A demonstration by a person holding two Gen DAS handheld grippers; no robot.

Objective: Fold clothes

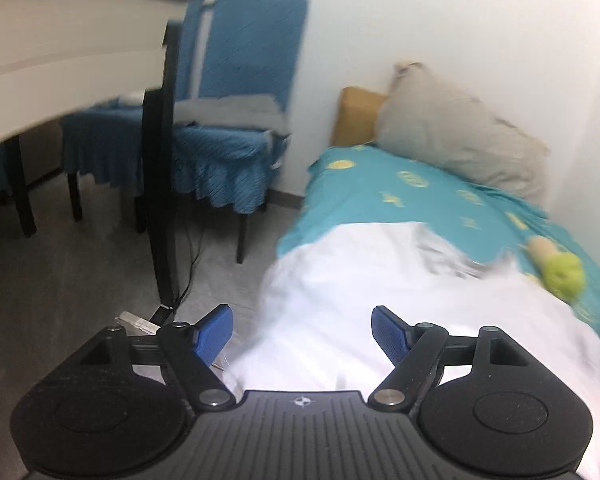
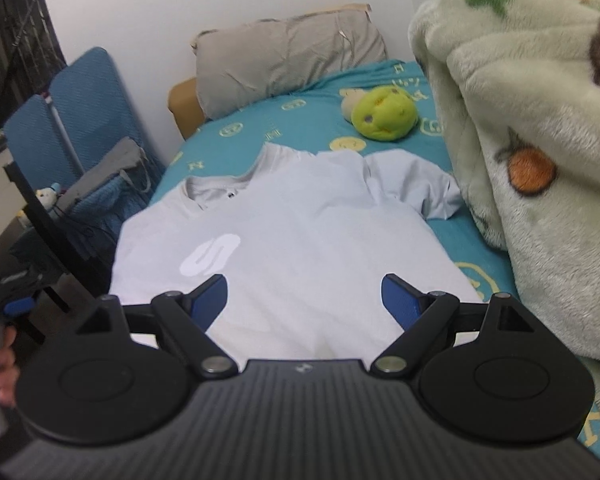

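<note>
White T-shirt (image 2: 292, 240) lies spread on the teal bedsheet (image 2: 312, 120), centre of the right wrist view; collar toward upper left, one sleeve folded across the chest, other sleeve out at right. Pale logo shows lower left on the shirt. Right gripper (image 2: 304, 300) above the shirt's near hem, fingers spread wide, nothing between them. Left gripper (image 1: 302, 334) also spread wide and empty, over the shirt's left edge; view blurred. Grey pillow (image 2: 288, 56) upper centre against the wall, green plush toy (image 2: 384, 114) just below it on the sheet. Fleece blanket (image 2: 532, 160) heaped at right. Blue-covered chair (image 1: 236, 92) upper left in the left wrist view.
</note>
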